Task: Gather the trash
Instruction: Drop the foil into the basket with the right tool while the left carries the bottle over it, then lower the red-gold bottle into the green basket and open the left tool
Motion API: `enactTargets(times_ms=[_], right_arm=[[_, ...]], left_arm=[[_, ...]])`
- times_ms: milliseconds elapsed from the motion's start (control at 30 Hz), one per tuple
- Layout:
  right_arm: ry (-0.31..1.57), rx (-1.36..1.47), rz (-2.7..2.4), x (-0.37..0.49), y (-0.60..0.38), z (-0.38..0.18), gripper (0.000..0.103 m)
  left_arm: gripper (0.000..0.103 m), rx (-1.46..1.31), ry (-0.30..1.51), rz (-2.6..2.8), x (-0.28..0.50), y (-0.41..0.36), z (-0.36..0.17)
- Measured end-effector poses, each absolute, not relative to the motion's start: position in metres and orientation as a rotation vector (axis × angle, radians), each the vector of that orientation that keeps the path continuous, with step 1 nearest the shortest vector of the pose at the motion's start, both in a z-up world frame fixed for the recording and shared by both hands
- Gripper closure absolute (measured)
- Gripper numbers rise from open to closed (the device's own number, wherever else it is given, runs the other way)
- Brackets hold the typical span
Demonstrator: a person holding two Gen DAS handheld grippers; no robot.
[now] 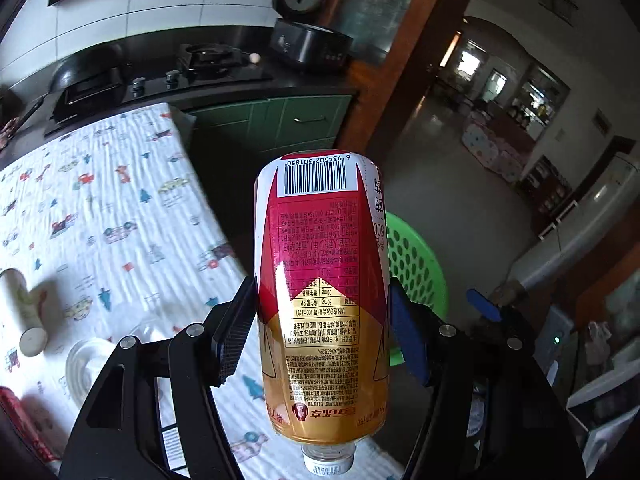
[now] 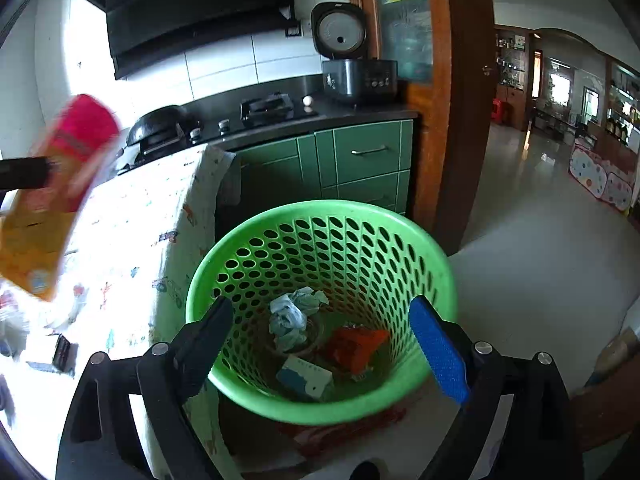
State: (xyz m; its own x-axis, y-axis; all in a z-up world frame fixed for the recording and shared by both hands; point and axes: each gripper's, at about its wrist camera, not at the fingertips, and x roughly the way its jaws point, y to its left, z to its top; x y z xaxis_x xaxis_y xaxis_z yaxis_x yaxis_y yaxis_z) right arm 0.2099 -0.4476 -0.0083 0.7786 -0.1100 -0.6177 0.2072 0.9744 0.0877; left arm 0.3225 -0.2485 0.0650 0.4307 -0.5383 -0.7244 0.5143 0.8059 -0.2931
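My left gripper (image 1: 322, 300) is shut on a red and gold labelled plastic bottle (image 1: 322, 280), held cap toward the camera, above the table's right edge. The bottle also shows blurred at the left of the right wrist view (image 2: 60, 184). A green perforated trash basket (image 2: 400, 232) stands on the floor beside the table; part of it shows behind the bottle (image 1: 416, 264). It holds crumpled paper (image 2: 294, 316), an orange wrapper (image 2: 356, 346) and a small white and blue box (image 2: 306, 376). My right gripper (image 2: 320, 344) is open and empty, over the basket's near rim.
The table carries a white cloth with car prints (image 1: 120, 208). On it lie a pale tube (image 1: 24, 312), a clear plastic cup (image 1: 86, 364) and a red can (image 1: 20, 412). Behind are a stove (image 1: 192, 68), rice cooker (image 2: 356, 76) and green cabinets (image 2: 360, 160).
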Motion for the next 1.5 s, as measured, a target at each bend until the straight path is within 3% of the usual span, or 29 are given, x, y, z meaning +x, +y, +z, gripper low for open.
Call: enactTargets(times_ms=[333, 700, 800, 1100, 1500], right_arm=[[0.628, 0.172, -0.213, 0.172, -0.471, -0.014, 0.014], [0.651, 0.213, -0.247, 0.156, -0.488, -0.030, 0.014], [0.647, 0.208, -0.252, 0.152, -0.487, -0.029, 0.014], [0.623, 0.214, -0.226, 0.141, -0.468, -0.016, 0.014], [0.571, 0.193, -0.038, 0.139, -0.385, 0.022, 0.014]], left_arm=[[0.039, 0.107, 1.023, -0.720, 0.353, -0.357, 0.022], [0.038, 0.135, 1.090, -0.770, 0.361, -0.407, -0.015], [0.027, 0.120, 1.065, -0.790, 0.358, -0.408, -0.013], [0.027, 0.104, 0.954, -0.842, 0.318, -0.367, 0.021], [0.027, 0.089, 0.835, -0.663, 0.254, -0.230, 0.053]])
